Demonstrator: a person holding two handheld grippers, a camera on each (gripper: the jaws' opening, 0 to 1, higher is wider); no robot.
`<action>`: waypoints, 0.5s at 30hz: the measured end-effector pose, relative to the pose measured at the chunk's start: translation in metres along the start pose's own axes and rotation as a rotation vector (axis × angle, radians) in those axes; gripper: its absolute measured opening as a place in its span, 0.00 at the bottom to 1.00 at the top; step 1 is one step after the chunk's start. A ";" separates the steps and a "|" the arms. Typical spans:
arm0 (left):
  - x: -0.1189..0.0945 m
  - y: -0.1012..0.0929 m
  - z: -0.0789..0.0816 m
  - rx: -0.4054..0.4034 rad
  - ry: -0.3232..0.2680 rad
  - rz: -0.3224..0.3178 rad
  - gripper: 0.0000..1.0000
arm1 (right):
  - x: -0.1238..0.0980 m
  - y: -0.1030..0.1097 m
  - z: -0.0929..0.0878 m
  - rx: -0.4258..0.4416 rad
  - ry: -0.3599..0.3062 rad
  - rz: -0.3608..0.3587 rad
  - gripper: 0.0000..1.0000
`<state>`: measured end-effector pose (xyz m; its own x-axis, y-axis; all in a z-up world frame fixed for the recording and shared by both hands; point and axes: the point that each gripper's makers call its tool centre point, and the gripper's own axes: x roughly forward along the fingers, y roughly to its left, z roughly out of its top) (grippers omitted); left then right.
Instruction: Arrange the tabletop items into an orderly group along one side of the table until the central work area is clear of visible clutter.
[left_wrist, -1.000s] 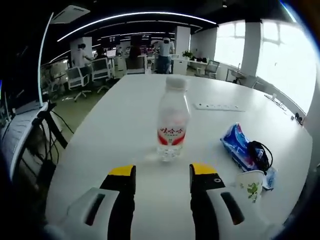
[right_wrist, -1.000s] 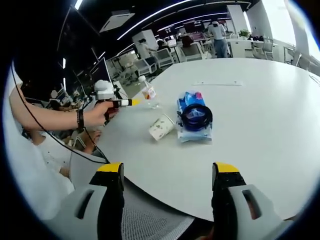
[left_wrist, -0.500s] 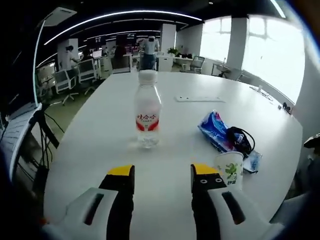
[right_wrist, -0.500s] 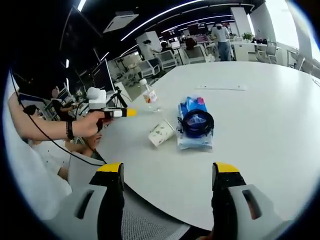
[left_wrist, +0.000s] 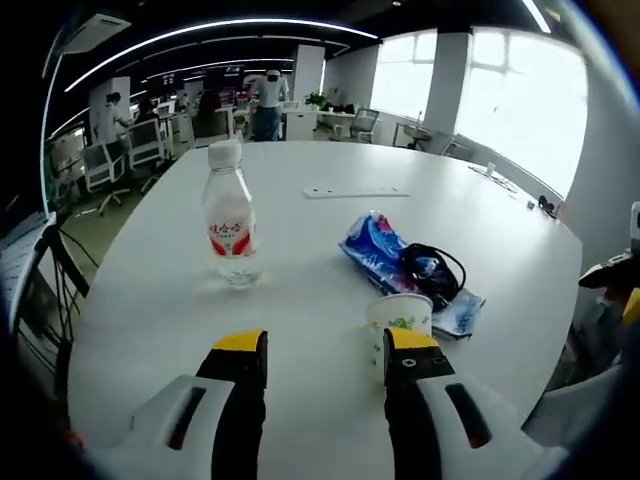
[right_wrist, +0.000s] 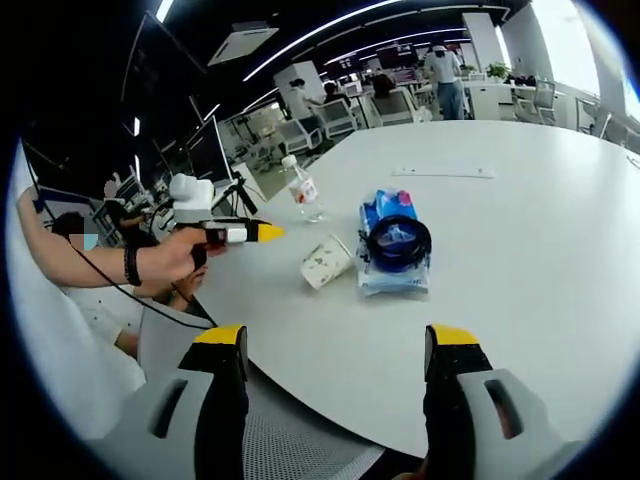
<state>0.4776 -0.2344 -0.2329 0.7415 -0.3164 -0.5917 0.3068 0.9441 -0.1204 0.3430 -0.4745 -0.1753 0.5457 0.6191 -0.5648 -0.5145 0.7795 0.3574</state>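
The left gripper (left_wrist: 322, 350) hangs with fingers spread and empty just short of the cup (left_wrist: 399, 318), which stands near the table (left_wrist: 300, 300) edge beside the blue packet (left_wrist: 385, 250) and black cable (left_wrist: 432, 272). The bottle (left_wrist: 230, 228) stands apart. The cup is probably thin paper, light and crushable, so pinch its wall gently. The right gripper (right_wrist: 335, 345), fingers apart and empty, waits off the table.

White table (left_wrist: 300, 300), red-labelled clear bottle (left_wrist: 229, 228), blue packet (left_wrist: 378, 247), green-printed white cup (left_wrist: 398, 322)
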 end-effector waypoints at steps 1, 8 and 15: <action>0.000 -0.005 0.000 0.003 0.000 -0.010 0.46 | 0.000 0.000 0.000 0.001 0.000 -0.001 0.71; 0.001 -0.033 -0.008 0.043 0.018 -0.070 0.46 | -0.002 0.001 -0.003 0.006 -0.002 -0.001 0.71; 0.003 -0.040 -0.008 0.052 0.024 -0.094 0.45 | -0.005 0.000 -0.005 0.009 -0.005 -0.007 0.71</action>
<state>0.4621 -0.2726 -0.2362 0.6937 -0.4001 -0.5989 0.4052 0.9042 -0.1347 0.3370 -0.4781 -0.1765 0.5524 0.6138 -0.5640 -0.5044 0.7848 0.3601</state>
